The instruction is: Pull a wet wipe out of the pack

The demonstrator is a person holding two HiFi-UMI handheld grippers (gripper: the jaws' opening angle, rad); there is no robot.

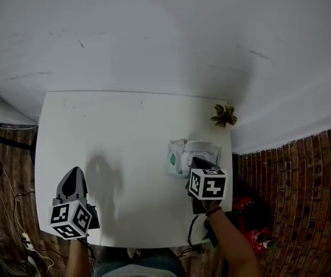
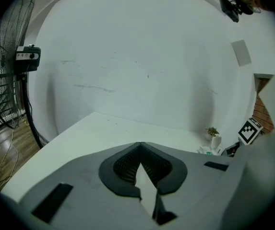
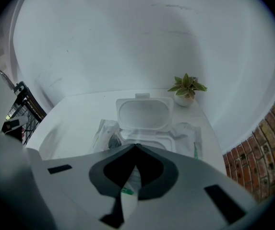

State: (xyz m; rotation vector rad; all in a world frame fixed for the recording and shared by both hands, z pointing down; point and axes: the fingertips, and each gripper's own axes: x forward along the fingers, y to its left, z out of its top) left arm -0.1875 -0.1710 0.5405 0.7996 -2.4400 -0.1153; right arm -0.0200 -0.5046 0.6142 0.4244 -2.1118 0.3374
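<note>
Left claw (image 1: pixel 75 176) in the head view hangs over the near left part of the white table (image 1: pixel 125 131), its marker cube toward the person, and the right claw (image 1: pixel 197 164) sits well off to its right with its tip over the near edge of the wipes pack (image 1: pixel 183 154). A small potted plant (image 1: pixel 224 116) stands beyond the pack at the table's far right corner. The pack carries a green mark on its left side, too small to read. In the left gripper view the left claw (image 2: pixel 139 145) is clenched, tips meeting with nothing between them; a standing fan (image 2: pixel 5 66) is far to its left, and the pack (image 2: pixel 208 150), the plant (image 2: pixel 213 133) and the other claw's black-and-white cube lie far ahead to its right. In the right gripper view the right claw (image 3: pixel 136 146) is clenched too, tips together just above the pack (image 3: pixel 185 133), whose white lid (image 3: pixel 144 113) stands flipped open just beyond them; no wipe shows in the tips. A green strip of print on the pack shows below the tips, unreadable. The plant (image 3: pixel 187 87) stands beyond the lid, to the right.
</note>
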